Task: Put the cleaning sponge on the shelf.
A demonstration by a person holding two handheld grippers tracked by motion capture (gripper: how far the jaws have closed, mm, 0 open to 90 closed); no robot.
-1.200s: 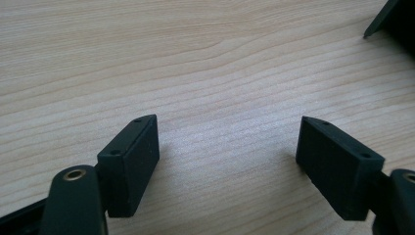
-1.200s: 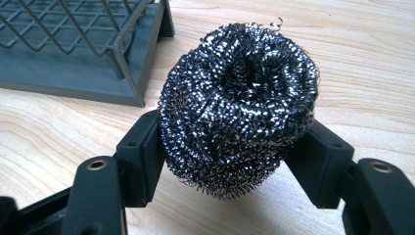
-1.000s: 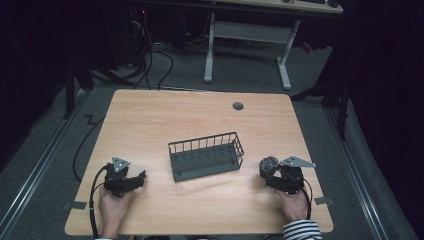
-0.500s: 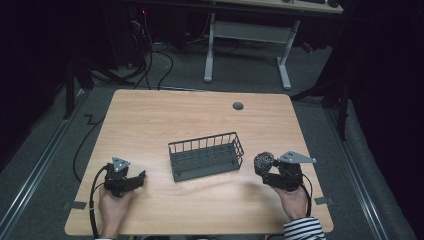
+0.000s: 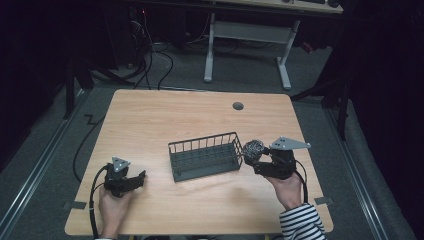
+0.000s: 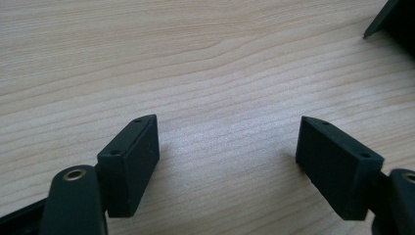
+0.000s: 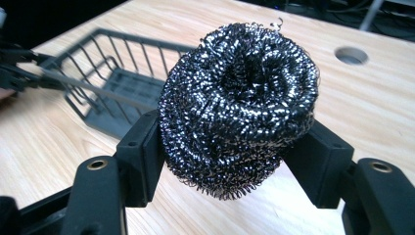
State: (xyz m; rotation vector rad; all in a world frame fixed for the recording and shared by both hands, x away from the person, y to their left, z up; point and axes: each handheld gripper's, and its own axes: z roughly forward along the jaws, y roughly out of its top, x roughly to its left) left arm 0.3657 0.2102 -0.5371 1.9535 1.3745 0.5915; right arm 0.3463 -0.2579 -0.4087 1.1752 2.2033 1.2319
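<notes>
My right gripper (image 5: 252, 156) is clamped on a steel wool scourer (image 5: 253, 149), one pad pressed into each side of the coiled ball. In the right gripper view the scourer (image 7: 240, 107) sits squarely between the two black jaws, bulging above and below them, and is off the table surface. In the high view it hangs just beside the right end wall of the wire basket (image 5: 204, 159), at about rim level; I cannot tell whether it touches the wire.

The basket is a dark, rectangular wire container with upright bars along its sides and a solid-looking floor. It stands near the middle of the wooden table (image 5: 165, 115), its long side turned slightly. I see nothing lying in it: its floor is bare in the high view, and the part of its interior seen in the right gripper view (image 7: 120, 73) is likewise vacant.

My left gripper (image 5: 140, 177) rests near the front left of the table, well apart from the basket. Its jaws are spread wide with nothing between them; bare wood grain shows in the gap.

A round cable hole (image 5: 238, 106) lies toward the far edge of the table.
</notes>
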